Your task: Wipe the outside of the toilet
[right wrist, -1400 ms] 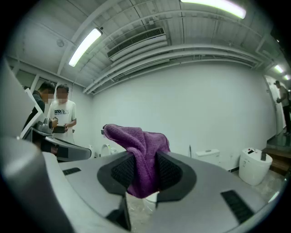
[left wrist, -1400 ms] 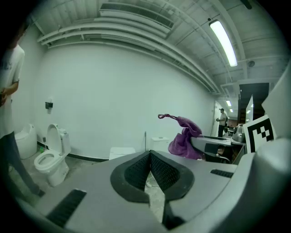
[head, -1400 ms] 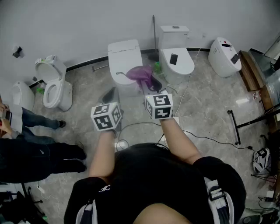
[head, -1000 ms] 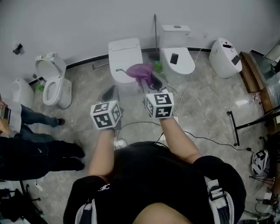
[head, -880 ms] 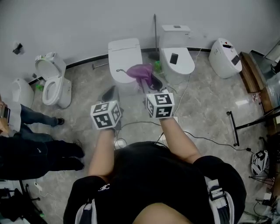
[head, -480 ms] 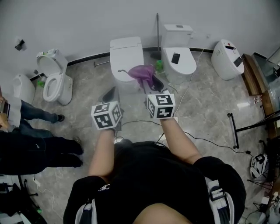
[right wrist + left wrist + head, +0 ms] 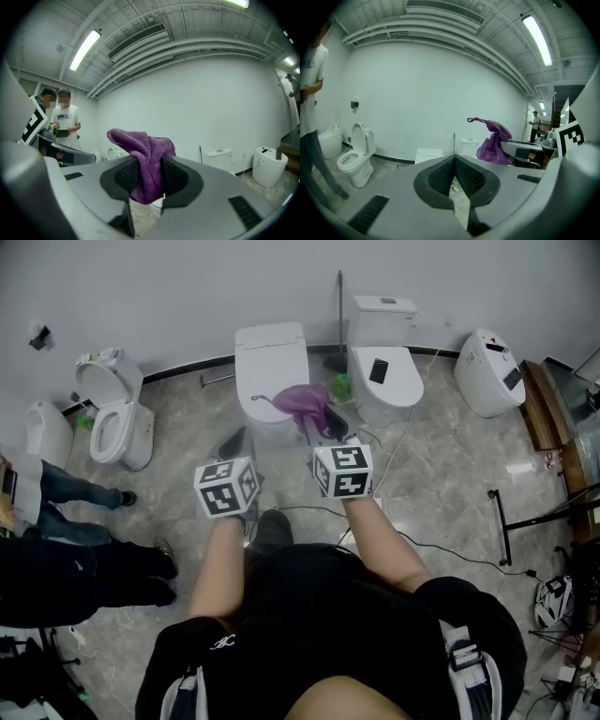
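Now a shoe [image 7: 272, 529] has appeared below the left gripper [image 7: 454, 157], jaws together; right gripper [image 7: 147, 163] clamps the cloth [image 7: 140, 145]. Grey tiled floor [image 7: 441, 460]; toilet [image 7: 272, 352] against white wall [image 7: 187, 287].

Forearms out toward the toilet [image 7: 272, 357].
Left gripper [image 7: 453, 172] jaws together, empty; right gripper [image 7: 147, 177] clamps a purple cloth [image 7: 140, 147].

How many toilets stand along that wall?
5: far-left toilet; open-lid toilet beside it; closed toilet in the middle; lidded toilet with a phone on top; far-right toilet. More may lie offscreen.
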A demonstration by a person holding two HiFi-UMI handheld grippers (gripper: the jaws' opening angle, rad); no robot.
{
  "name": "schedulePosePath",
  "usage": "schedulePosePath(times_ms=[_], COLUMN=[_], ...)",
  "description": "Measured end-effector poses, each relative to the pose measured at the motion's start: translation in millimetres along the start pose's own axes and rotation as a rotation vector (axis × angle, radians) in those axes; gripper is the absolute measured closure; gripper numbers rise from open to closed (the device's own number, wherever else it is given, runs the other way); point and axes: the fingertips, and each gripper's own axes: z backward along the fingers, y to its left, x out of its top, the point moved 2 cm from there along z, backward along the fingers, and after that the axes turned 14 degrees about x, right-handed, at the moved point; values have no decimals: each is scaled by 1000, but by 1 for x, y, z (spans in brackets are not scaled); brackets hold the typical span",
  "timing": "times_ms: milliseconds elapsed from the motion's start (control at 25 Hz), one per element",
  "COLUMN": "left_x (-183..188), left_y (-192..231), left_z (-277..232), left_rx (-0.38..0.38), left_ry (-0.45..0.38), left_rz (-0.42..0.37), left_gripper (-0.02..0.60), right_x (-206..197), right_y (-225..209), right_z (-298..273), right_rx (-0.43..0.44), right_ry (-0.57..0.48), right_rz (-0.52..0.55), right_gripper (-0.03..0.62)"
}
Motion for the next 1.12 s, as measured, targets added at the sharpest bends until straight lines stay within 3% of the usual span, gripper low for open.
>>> schedulePosePath(times_ms=[560,920,1120], left_x=[68,125,138], left_y=[61,118,142], left_z=[-178,-298,-353], left_rx=[-39,-86,-111], left_ry=[13,44,61], left_rz=[37,11,4], left_gripper=[572,572,572], right_x=[15,29,30], right_y=[-75,-110,-130], right_z=[-176,-302,-356], right_rx=[-19,-67,-104], right_ry=[43,62,68], right_rz=[6,-23,-27], right_gripper=[471,471,471])
